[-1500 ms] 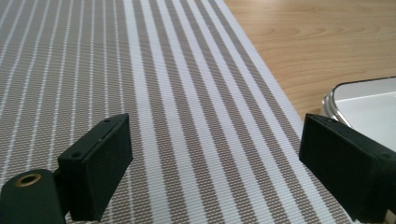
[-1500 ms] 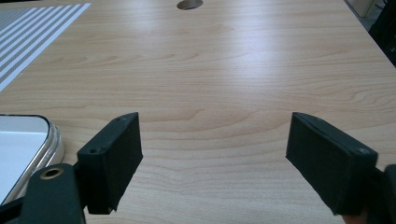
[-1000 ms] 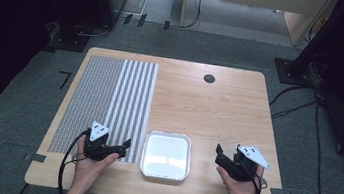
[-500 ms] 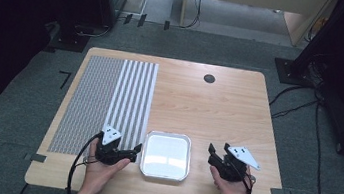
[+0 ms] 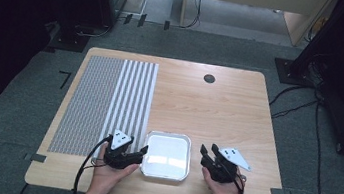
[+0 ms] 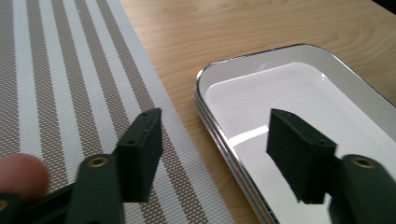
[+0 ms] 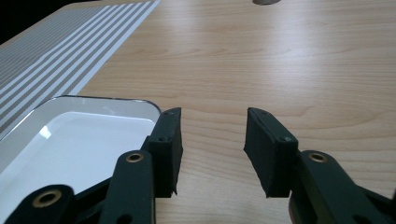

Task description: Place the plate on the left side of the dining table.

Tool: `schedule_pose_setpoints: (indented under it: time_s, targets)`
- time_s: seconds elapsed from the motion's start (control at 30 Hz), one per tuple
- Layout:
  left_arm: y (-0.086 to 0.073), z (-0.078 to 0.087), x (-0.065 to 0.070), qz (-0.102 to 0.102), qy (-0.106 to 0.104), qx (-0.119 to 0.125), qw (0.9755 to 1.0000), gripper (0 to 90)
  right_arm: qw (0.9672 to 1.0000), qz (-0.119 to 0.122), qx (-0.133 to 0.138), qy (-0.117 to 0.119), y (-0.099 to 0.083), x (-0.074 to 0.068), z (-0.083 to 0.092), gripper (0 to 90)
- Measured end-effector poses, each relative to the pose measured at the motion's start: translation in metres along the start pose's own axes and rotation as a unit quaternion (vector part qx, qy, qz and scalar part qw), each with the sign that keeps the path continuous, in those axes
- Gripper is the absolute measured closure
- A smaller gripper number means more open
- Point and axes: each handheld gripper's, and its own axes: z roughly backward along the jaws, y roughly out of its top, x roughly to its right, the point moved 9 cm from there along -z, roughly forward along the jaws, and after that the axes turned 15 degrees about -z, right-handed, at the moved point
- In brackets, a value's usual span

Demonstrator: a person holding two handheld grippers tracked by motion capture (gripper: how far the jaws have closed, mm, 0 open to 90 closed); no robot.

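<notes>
A white, shallow, empty tray with a shiny rim lies near the table's front edge. My left gripper sits at its left side, pointing right. In the left gripper view its jaws straddle the tray's left rim, one over the mat, one over the white inside; my left gripper has just been closing and stands open, pads clear of the rim. My right gripper is at the tray's right side. Its jaws have also been closing, and my right gripper is open over bare wood, the left jaw beside the tray's corner.
A grey-and-white striped placemat covers the table's left part, its edge close to the tray. A round dark cable hole sits at the back. Cables trail over the floor at the right.
Both hands have moved inward to the tray's two sides. Both pairs of jaws stand narrower than before.
</notes>
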Motion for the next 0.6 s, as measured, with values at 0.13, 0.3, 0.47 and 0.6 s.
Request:
schedule_pose_setpoints:
  time_s: [0.13,0.3,0.47,0.6]
  targets:
    - [-0.001,-0.003,0.007,-0.007,-0.006,-0.005,0.9999,50.7,0.9996,-0.017,-0.015,0.019,-0.009,-0.010,-0.004,63.4]
    - [-0.002,-0.005,0.010,-0.007,-0.013,-0.012,0.9998,58.2,0.9981,-0.040,-0.028,0.038,-0.013,-0.017,-0.006,69.6]
    - [-0.004,-0.006,0.012,-0.009,-0.018,-0.021,0.9996,68.3,0.9957,-0.053,-0.058,0.049,-0.023,-0.025,-0.009,76.8]
    - [-0.006,-0.007,0.013,-0.013,-0.022,-0.026,0.9993,73.0,0.9943,-0.063,-0.073,0.045,-0.029,-0.024,-0.013,80.4]
